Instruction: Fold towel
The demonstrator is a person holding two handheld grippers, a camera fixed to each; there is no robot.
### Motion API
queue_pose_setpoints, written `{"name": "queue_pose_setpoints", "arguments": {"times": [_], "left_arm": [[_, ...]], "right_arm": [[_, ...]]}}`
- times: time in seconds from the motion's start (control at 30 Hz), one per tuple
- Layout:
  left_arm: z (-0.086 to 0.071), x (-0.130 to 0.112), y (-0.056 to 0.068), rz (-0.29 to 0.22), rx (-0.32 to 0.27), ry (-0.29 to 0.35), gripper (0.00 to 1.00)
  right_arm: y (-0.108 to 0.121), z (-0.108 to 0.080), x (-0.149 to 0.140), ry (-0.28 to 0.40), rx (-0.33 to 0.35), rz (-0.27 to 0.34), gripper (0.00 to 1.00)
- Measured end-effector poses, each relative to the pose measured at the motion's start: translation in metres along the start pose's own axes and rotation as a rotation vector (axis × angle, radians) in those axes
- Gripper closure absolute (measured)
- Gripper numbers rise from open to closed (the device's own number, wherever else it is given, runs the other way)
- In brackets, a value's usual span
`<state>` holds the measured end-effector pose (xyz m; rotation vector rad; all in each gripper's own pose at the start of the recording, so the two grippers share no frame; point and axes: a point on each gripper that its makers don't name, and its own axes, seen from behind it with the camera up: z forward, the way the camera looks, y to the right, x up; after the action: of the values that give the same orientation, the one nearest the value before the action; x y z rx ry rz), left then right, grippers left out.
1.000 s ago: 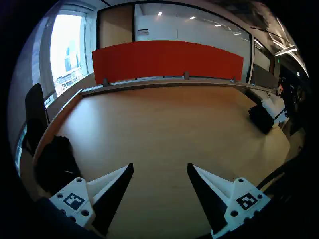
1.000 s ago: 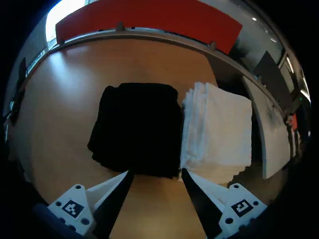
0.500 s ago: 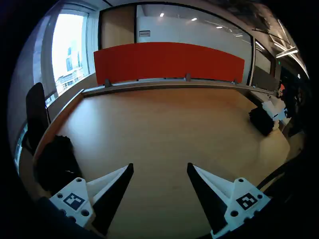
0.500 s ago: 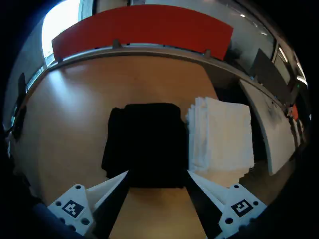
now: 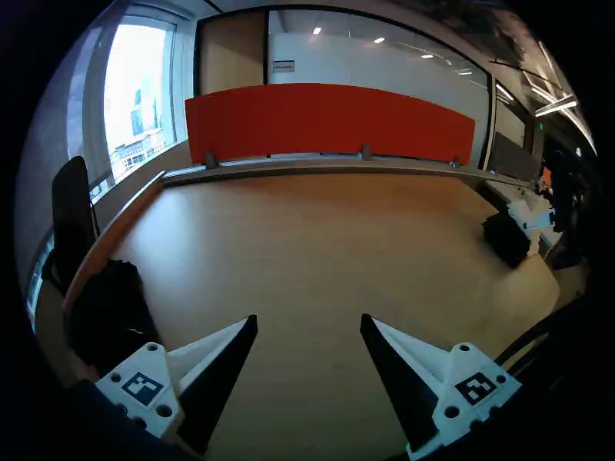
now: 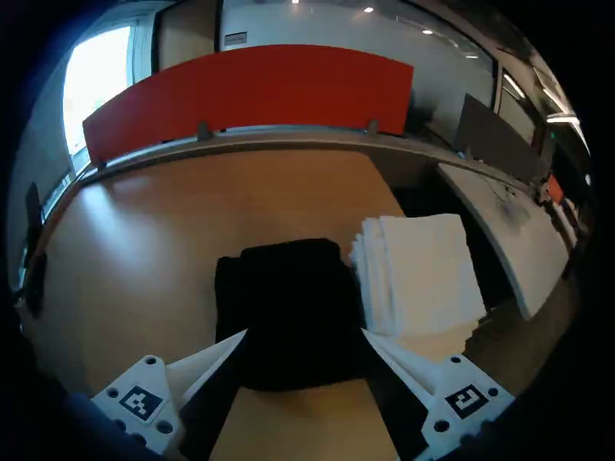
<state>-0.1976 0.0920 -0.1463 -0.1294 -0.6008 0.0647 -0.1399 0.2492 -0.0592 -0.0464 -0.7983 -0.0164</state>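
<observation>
Left gripper (image 5: 307, 319): fingers apart, above wooden table (image 5: 307, 230).
Right gripper (image 6: 305, 332): fingers apart, flanking black towels (image 6: 284, 292).
White towels (image 6: 423, 280): just beside black towels.

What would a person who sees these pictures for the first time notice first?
The long red panel stands at the far edge of the wooden table. In the right gripper view, a black towel stack and a white towel stack lie side by side, with the open right claw pointing at the black one.
</observation>
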Motion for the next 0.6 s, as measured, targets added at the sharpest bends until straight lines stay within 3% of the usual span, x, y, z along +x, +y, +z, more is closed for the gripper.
{"name": "queue_pose_setpoints", "arguments": {"times": [0.27, 0.6], "left_arm": [[0.0, 0.0, -0.002, -0.012, 0.005, 0.002, 0.0], [0.002, 0.002, -0.003, -0.021, 0.002, 0.008, 0.0]], "right_arm": [[-0.008, -0.001, 0.011, 0.048, -0.017, -0.004, 0.07], [-0.022, -0.014, 0.058, 0.225, -0.049, 0.008, 0.07]]}}
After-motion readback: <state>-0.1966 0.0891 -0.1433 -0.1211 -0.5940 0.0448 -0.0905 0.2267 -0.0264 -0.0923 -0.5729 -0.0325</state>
